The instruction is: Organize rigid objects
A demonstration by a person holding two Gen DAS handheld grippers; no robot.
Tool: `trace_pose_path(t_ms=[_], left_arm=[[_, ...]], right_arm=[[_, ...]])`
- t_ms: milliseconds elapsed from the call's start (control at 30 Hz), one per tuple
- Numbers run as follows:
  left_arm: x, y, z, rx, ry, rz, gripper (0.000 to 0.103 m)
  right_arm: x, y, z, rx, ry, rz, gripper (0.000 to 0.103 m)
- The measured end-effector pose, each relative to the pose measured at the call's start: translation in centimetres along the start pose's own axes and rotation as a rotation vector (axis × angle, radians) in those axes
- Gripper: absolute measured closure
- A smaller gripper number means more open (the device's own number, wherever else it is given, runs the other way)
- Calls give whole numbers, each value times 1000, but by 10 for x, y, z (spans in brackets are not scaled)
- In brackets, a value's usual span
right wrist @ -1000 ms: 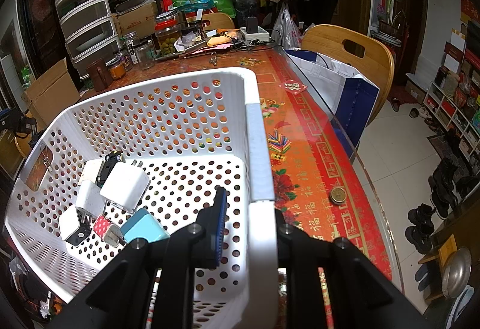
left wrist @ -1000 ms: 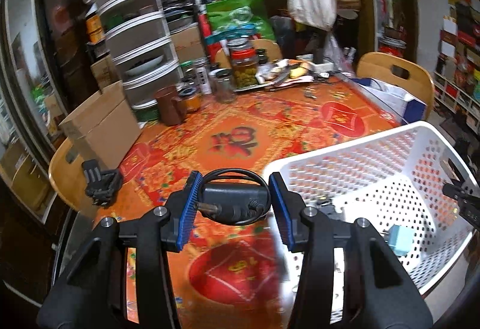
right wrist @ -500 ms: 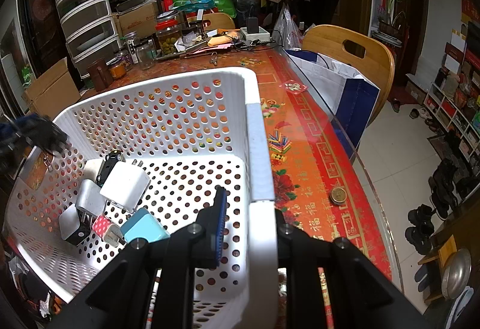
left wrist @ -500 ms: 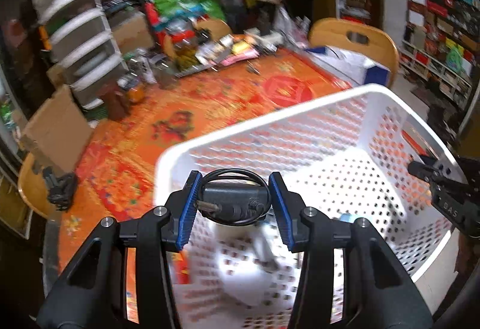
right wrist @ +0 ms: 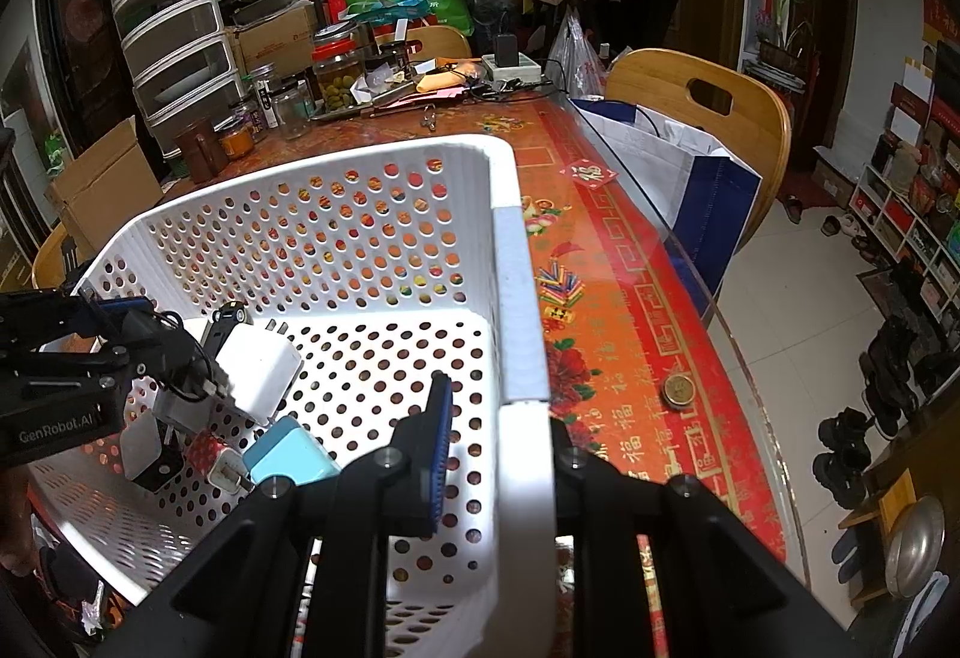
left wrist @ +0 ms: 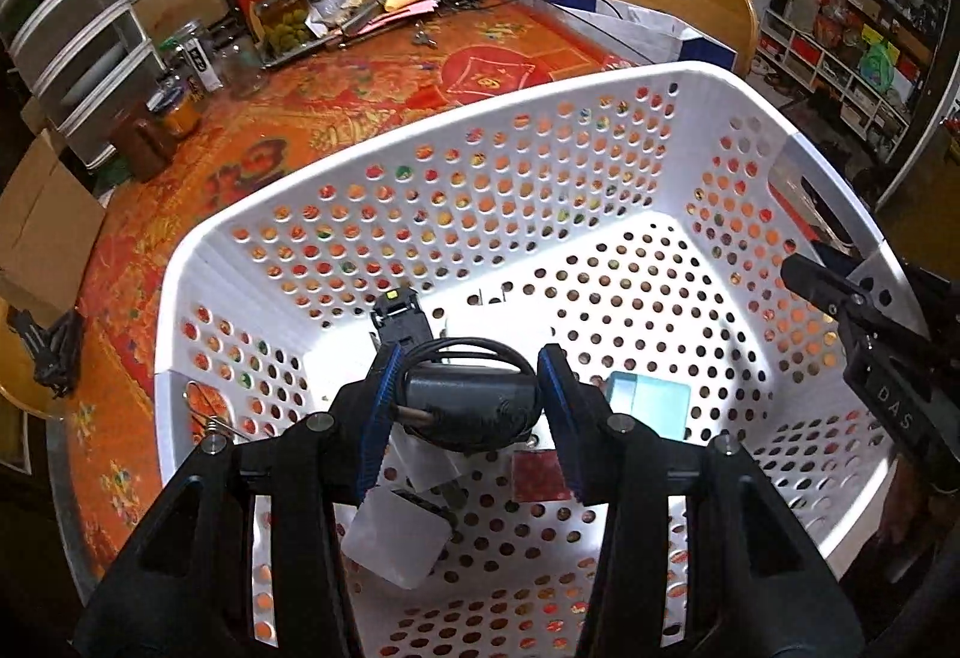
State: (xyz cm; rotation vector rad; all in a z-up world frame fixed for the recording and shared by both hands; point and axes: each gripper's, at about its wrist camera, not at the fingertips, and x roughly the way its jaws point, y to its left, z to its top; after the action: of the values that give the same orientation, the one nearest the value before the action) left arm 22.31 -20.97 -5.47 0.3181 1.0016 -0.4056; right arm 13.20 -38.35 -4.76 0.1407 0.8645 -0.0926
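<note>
My left gripper (left wrist: pixel 468 388) is shut on a black charger with a coiled cable (left wrist: pixel 465 400) and holds it inside the white perforated basket (left wrist: pixel 420 130), above several chargers on its floor: a white one (left wrist: pixel 396 544), a light blue one (left wrist: pixel 648 400) and a black one (left wrist: pixel 399 319). In the right wrist view the left gripper (right wrist: pixel 180 358) hangs over the white charger (right wrist: pixel 258 370) and the light blue charger (right wrist: pixel 288 457). My right gripper (right wrist: pixel 498 448) is shut on the basket's right wall (right wrist: pixel 516 298).
The basket stands on a red and orange tablecloth (left wrist: pixel 360 88). Jars (left wrist: pixel 279 7), drawers (right wrist: pixel 174 52) and a cardboard box (left wrist: pixel 42 232) crowd the far left. A coin (right wrist: pixel 678 391) lies near the table's right edge. Wooden chairs (right wrist: pixel 708 112) stand behind.
My left gripper has carried the black charger from over the tablecloth to the right and down into the basket. My right gripper has kept its hold on the basket wall.
</note>
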Motion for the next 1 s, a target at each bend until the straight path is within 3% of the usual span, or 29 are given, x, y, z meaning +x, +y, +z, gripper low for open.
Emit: trace_pose_path(t_ms=[67,133,200,267,333,400,433,467,500,533,633,767,1000], left_arm=[[-1,-1,0,8,-2,-2,53],[-7,0,1,11,-26,-17,35],[-16,2,0,10,-63,-27,9],[-27,6,-3,10,-105,1,2],[-36,11,-7,6,-137,17,2],[-46,21,-14,-16,-169,-2,0],[-49,25,-17,-27,-179,-11,0],[-54,31,-22,-45,-196,-19,0],[-57,37,-25,-58,-211,-19,0],[-62,43,-30,-74,-232,-13,0],[-76,63,-46,-122,-294,5,0],[-101,81,-73,-175,-335,31,0],[-207,92,-157,-199,-529,76,0]], right_arm=[[0,0,0,0,0,0,85],[0,0,0,0,0,0,85],[0,0,0,0,1,0,85],[0,0,0,-1,5,0,85],[0,1,-1,3,8,4,84],[1,2,-2,12,14,18,72],[1,1,-1,15,15,21,50],[1,1,-2,14,13,22,35],[-1,4,-3,3,1,10,4],[-3,4,-4,-5,-10,-8,0],[-18,2,-7,10,-79,-81,0],[-67,9,-23,120,-275,-35,0],[-137,79,-80,64,-399,34,0]])
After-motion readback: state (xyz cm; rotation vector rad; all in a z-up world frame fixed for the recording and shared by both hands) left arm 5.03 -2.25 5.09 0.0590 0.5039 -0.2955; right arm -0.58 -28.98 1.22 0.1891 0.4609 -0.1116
